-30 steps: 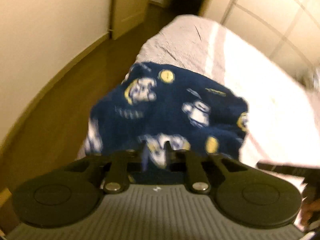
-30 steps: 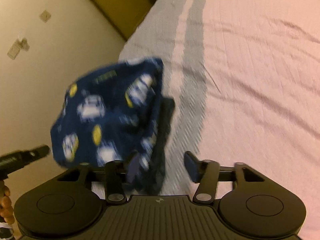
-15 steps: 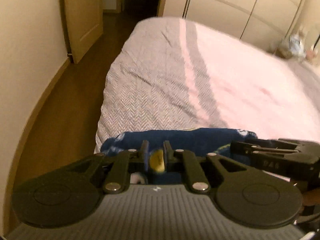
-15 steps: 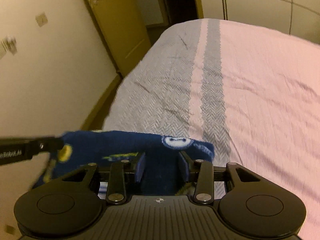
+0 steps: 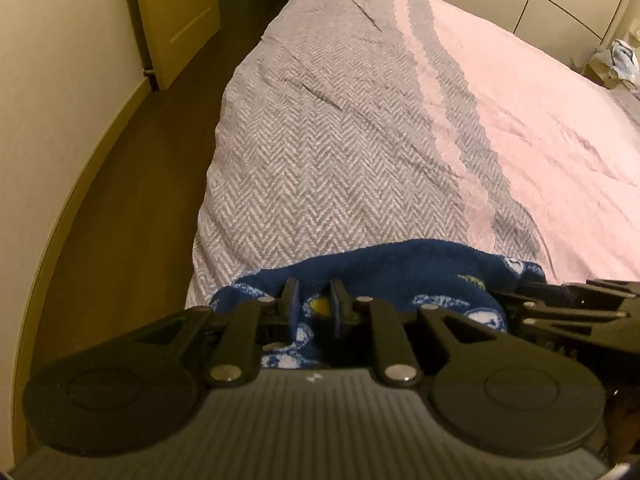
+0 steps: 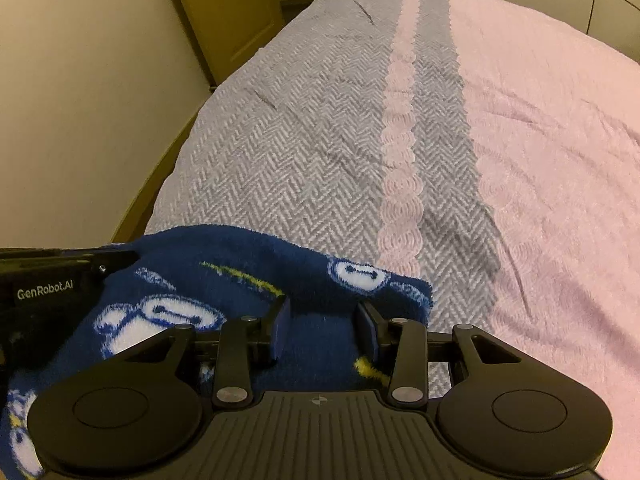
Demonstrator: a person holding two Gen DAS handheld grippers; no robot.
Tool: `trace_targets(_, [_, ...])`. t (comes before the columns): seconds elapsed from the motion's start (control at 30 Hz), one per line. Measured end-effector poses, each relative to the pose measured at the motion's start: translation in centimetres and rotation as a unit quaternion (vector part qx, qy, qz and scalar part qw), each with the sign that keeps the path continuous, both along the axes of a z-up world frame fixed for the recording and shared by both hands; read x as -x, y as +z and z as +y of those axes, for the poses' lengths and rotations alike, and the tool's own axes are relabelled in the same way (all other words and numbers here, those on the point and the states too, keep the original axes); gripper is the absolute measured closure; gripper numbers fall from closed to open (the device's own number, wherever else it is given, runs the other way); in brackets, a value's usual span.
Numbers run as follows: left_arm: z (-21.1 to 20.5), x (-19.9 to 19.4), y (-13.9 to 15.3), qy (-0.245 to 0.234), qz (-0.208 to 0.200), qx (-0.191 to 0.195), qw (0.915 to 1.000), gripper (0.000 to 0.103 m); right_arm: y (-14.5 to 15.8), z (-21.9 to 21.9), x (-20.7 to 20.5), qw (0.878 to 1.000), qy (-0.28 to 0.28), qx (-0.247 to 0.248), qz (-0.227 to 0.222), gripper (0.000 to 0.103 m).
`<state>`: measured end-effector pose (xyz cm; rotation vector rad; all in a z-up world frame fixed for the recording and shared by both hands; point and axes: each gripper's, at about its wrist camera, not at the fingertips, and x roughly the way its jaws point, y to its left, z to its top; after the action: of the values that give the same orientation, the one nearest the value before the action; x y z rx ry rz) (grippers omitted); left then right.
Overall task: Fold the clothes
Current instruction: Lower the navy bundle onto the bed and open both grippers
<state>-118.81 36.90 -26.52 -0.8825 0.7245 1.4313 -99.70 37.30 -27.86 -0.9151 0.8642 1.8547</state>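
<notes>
Inspection finds a navy fleece garment point(image 6: 240, 276), printed with white cartoon figures and yellow marks, lying at the near end of the bed point(image 5: 320, 152), on the grey herringbone band of the bedspread close to its left edge. Both grippers point steeply down over it, side by side, which suits setting the cloth down and flattening it before a fold.

The left gripper point(image 5: 312, 300) has just been opening; its jaws stand narrowly parted with a ridge of the fleece between them. Whether the pads press on the cloth cannot be confirmed from this angle; it appears loosely pinched at most.

The right gripper point(image 6: 322, 322) has been closing a little, yet its jaws stand clearly apart with gaps either side, so the cloth beneath is not gripped.

Limits of view: the gripper bodies cover the near part of the garment, so its type, outline and fold state cannot be made out. The far right corner holds pale, indistinct items. Each gripper's neighbour is cut off at the frame edge.
</notes>
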Motion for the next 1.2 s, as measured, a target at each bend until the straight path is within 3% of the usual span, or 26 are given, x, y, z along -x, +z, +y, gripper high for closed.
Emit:
trace_targets(0.2, [-3.4,0.6,5.1,0.002,-0.009,-0.042,0.9991,0.088,5.3,-0.7,-3.4,0.998,0.003,-0.018,0.059,0.062])
trace_targets(0.4, [-10.3,-0.1,8.8,0.011,0.006,-0.039,0.9992,0.089,9.2,-6.4,-6.4,0.997,0.042,-0.026,0.062,0.062])
trace_targets(0.53, [-13.7,-1.9,8.0,-0.005,0.014,-0.017,0.9997,0.088,8.8,-10.6,-6.2,0.996,0.072,-0.003,0.056,0.062])
trace_targets(0.7, [-14.9,-2.4,4.1,0.020,0.020,0.034,0.9990,0.089,4.2,-12.6,-4.1,0.995,0.096,0.037,0.001,0.062])
trace_targets(0.83, [-16.0,-3.1,6.5,0.013,0.051,0.016,0.9985,0.089,6.8,-13.4,-4.3,0.995,0.094,0.007,0.011,0.062])
trace_targets(0.93, [-16.8,-3.1,7.7,0.028,0.050,0.017,0.9982,0.087,8.5,-14.2,-5.2,0.996,0.082,-0.001,0.028,0.062])
trace_targets(1.0, [-16.9,-3.4,7.3,0.042,0.053,0.033,0.9972,0.077,8.3,-14.7,-5.2,0.996,0.084,0.006,0.019,0.062])
trace_targets(1.1, [-16.5,-4.1,6.6,0.056,0.068,0.059,0.9944,0.075,6.1,-15.0,-4.6,0.995,0.084,0.045,-0.007,0.062])
trace_targets(1.2, [-17.0,-4.9,7.7,0.065,0.089,0.063,0.9919,0.072,7.0,-15.5,-5.0,0.995,0.087,0.042,-0.008,0.062])
